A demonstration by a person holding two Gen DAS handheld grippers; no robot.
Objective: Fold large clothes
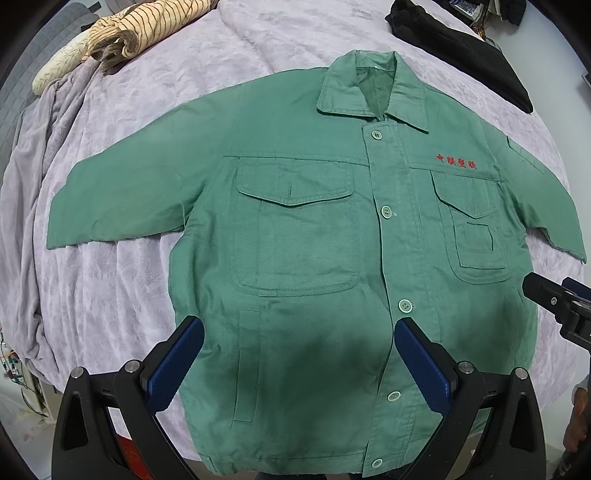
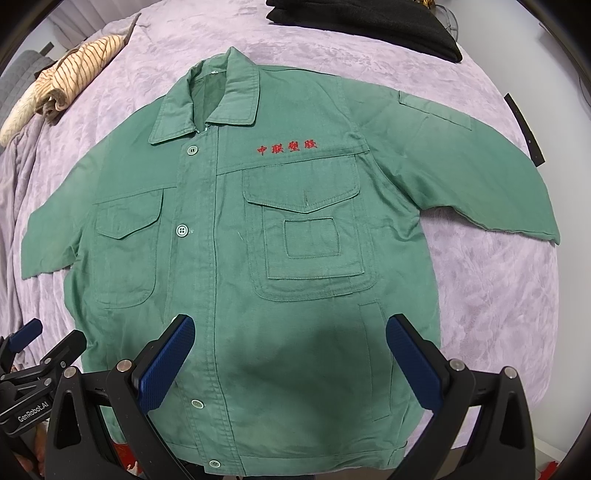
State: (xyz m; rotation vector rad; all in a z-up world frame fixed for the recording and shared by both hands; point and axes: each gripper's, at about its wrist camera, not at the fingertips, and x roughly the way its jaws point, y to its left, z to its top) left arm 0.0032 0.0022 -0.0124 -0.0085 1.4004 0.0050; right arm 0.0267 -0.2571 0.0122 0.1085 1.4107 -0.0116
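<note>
Two hand-held grippers are shown above a green work jacket [image 1: 306, 236] that is spread flat, front side up, on a lilac plush blanket [image 1: 122, 122] covering a bed. The jacket is buttoned down the front placket, its collar [image 1: 369, 92] is turned toward the far side of the bed, and both sleeves are extended outward to either side. Red embroidered characters [image 2: 287, 147] are seen above one flapped chest pocket [image 2: 308, 236]; a second flapped pocket [image 1: 295, 225] is seen on the other chest panel. The hem is laid at the near edge of the bed.

The left gripper [image 1: 299, 363] is held over the lower front of the jacket with its blue-padded fingers [image 1: 173, 365] spread wide; nothing is held between them, and a shadow is cast on the fabric below. The right gripper [image 2: 290, 360] is likewise held over the lower front, on the side of the embroidered pocket, with its jaws wide apart and nothing between them. In each wrist view the other gripper is partly seen at the frame edge, so the two are placed side by side near the hem.

A striped beige garment [image 1: 147, 26] is bunched at the far left corner of the blanket, and a black garment [image 2: 365, 26] is laid at the far right.
</note>
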